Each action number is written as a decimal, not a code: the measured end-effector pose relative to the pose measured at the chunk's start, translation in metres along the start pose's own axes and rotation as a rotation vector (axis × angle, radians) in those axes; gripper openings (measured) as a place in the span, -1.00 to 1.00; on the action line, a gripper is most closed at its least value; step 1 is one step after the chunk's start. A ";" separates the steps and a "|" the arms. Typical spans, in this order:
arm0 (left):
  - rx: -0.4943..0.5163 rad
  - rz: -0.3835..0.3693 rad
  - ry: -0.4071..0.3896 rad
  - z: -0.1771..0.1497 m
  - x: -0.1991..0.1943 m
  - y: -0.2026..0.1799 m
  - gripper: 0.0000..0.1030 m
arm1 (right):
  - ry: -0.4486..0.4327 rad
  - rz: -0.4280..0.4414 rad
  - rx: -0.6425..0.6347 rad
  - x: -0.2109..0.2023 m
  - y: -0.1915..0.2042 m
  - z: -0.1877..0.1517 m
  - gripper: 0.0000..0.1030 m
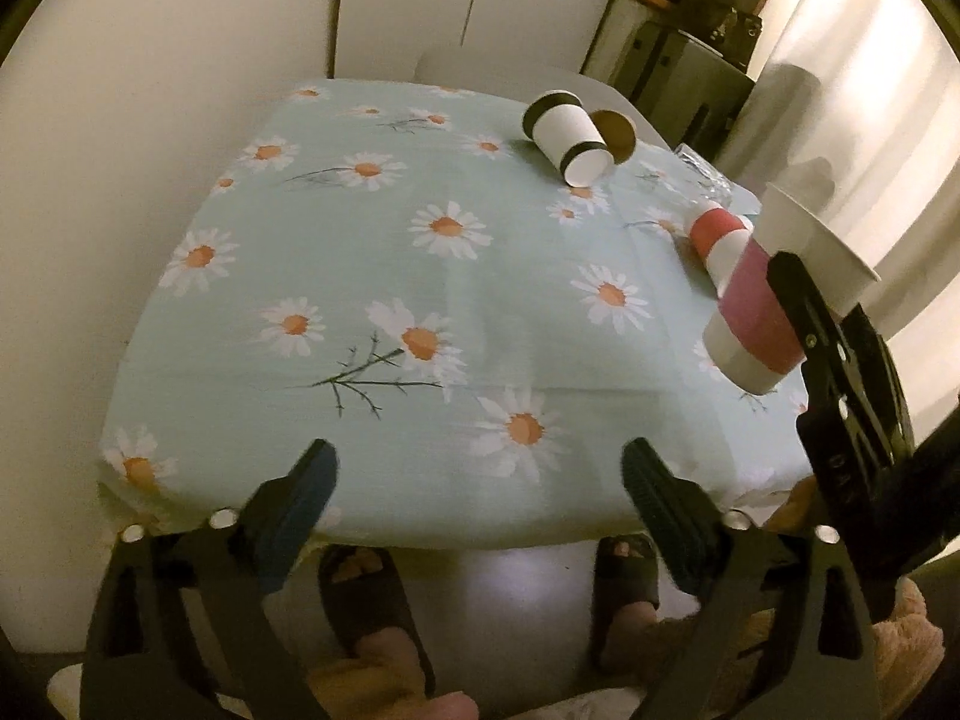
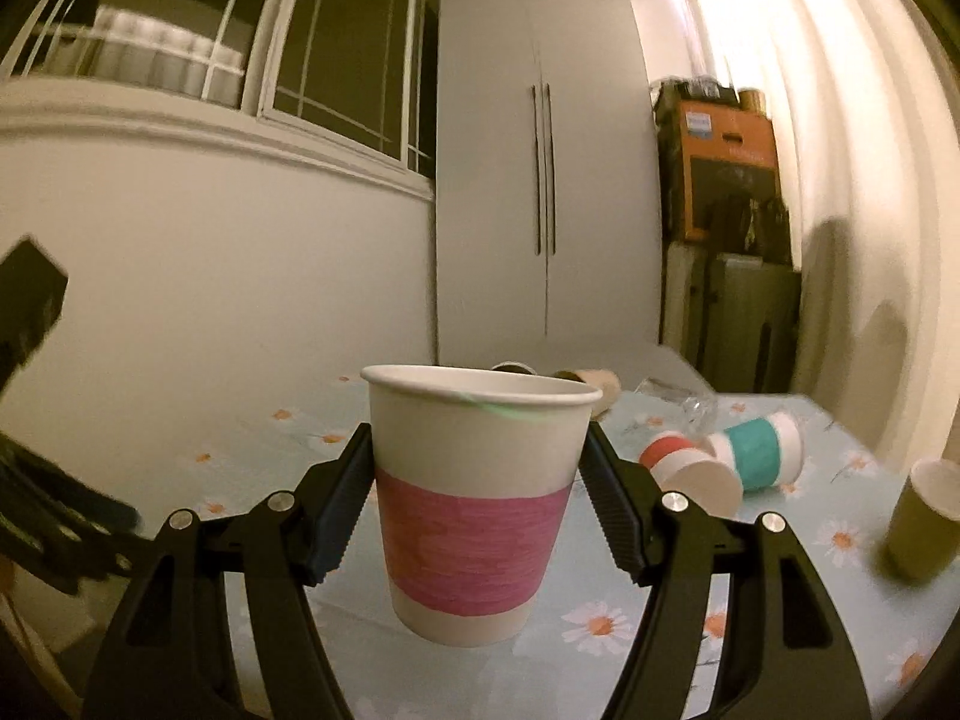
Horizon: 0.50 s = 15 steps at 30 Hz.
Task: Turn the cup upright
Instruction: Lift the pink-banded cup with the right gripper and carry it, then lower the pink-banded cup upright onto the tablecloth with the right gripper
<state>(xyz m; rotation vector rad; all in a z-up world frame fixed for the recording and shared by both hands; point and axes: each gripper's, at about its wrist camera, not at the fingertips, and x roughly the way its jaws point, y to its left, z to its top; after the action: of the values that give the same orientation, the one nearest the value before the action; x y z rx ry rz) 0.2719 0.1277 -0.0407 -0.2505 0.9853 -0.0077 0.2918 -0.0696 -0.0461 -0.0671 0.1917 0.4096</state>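
My right gripper is shut on a white paper cup with a pink band, held mouth up above the daisy tablecloth. In the left wrist view the same cup hangs tilted at the right, with the right gripper's finger across it. My left gripper is open and empty at the table's near edge.
A black-banded cup lies on its side at the far end beside a brown cup. A red-banded cup and a teal-banded cup lie on their sides at the right. An olive cup stands at the far right. Clear plastic lies behind.
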 end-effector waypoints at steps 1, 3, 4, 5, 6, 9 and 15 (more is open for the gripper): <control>0.001 0.002 -0.001 0.000 0.000 0.000 0.84 | -0.008 -0.021 -0.002 -0.001 0.000 -0.003 0.32; -0.005 0.001 0.002 0.000 0.001 0.002 0.84 | -0.018 -0.053 0.006 -0.002 -0.001 -0.006 0.32; -0.010 0.003 0.002 0.000 0.001 0.002 0.84 | -0.019 -0.065 0.012 -0.001 -0.001 -0.007 0.32; -0.014 0.004 0.000 0.001 0.001 0.003 0.84 | -0.016 -0.072 0.015 0.000 -0.002 -0.010 0.32; -0.017 0.006 -0.001 0.001 0.001 0.004 0.84 | -0.014 -0.073 0.012 0.001 -0.001 -0.011 0.32; -0.019 0.012 -0.004 0.001 0.002 0.005 0.84 | -0.011 -0.086 -0.011 0.004 0.000 -0.015 0.32; -0.016 0.033 -0.006 0.001 0.003 0.006 0.87 | -0.001 -0.092 -0.011 0.007 0.001 -0.022 0.32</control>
<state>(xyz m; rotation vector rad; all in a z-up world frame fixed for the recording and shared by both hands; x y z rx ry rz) 0.2737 0.1328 -0.0442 -0.2492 0.9839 0.0313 0.2938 -0.0679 -0.0688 -0.0857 0.1845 0.3194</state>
